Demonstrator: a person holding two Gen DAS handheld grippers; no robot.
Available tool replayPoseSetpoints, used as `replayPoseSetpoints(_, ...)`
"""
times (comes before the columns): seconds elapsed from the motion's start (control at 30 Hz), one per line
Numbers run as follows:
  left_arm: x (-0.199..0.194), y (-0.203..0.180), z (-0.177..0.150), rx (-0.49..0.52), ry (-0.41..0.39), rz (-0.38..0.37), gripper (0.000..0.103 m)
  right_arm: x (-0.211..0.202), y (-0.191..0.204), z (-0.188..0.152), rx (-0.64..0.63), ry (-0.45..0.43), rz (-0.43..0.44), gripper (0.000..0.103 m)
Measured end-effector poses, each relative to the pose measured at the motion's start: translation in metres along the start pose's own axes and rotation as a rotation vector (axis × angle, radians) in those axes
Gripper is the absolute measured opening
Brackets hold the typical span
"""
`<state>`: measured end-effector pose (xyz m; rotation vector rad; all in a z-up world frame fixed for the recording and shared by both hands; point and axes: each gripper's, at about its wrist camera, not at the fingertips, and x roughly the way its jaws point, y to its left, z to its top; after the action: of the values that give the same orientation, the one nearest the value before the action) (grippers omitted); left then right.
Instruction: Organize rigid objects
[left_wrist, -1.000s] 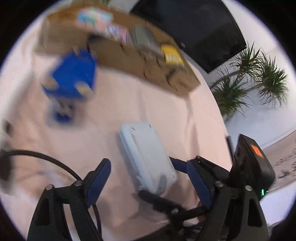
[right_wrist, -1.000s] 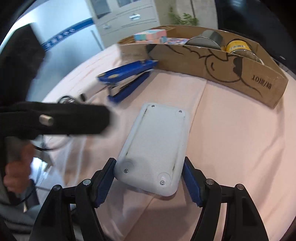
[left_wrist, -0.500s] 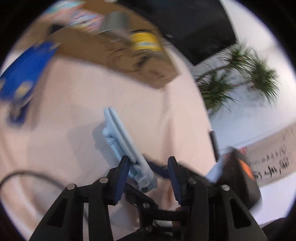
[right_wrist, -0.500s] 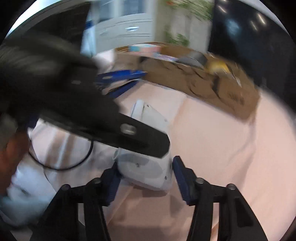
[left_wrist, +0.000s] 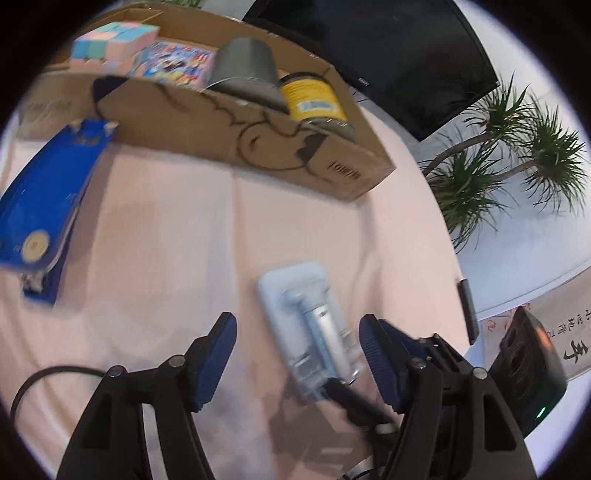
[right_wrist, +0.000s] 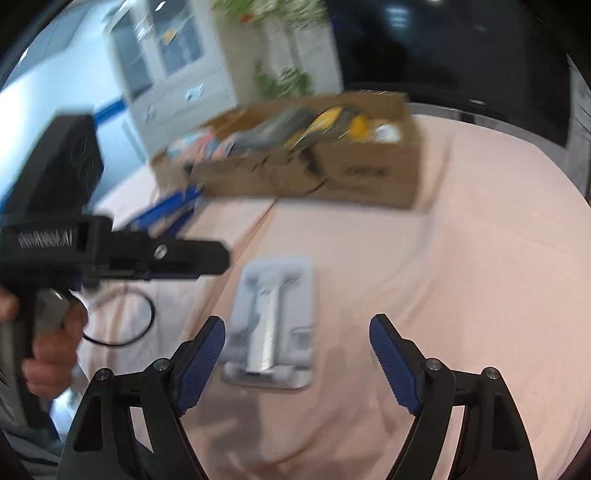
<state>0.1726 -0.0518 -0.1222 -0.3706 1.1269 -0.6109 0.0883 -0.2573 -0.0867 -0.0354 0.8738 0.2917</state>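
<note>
A white flat stand (left_wrist: 295, 295) with a metal bar on top lies on the pink cloth. It sits between the fingers of my left gripper (left_wrist: 297, 360), closer to the right pad (left_wrist: 376, 358); the jaws are opening and no pad presses on it. In the right wrist view the white stand (right_wrist: 273, 325) lies between the fingers of my right gripper (right_wrist: 297, 354), close to the left pad (right_wrist: 199, 354), untouched; these jaws are opening too. A hand (right_wrist: 44, 347) holds the left gripper's handle there.
A cardboard box (left_wrist: 236, 122) at the back holds a pastel block, a colourful pack, a grey roll and a yellow can. The box (right_wrist: 362, 173) is blurred in the right view. A blue stapler (left_wrist: 48, 195) lies left. A black cable (right_wrist: 122, 321) loops nearby.
The stand lay smooth side up, stood on edge between both grippers, and now lies turned over with its metal bar up. Both pairs of jaws narrowed, then widened.
</note>
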Motion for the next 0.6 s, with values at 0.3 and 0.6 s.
replayPoseSetpoints(0.3, -0.004, 0.013, -0.009, -0.007, 0.035, -0.024, 0.068, 0.017, 0.022, -0.010, -0.039, 0.049, -0.074, 0.065)
replayPoseSetpoints(0.6, 0.005, 0.012, -0.016, -0.007, 0.127, -0.141, 0.037, 0.005, 0.005, -0.012, 0.321, 0.067, 0.264, 0.065)
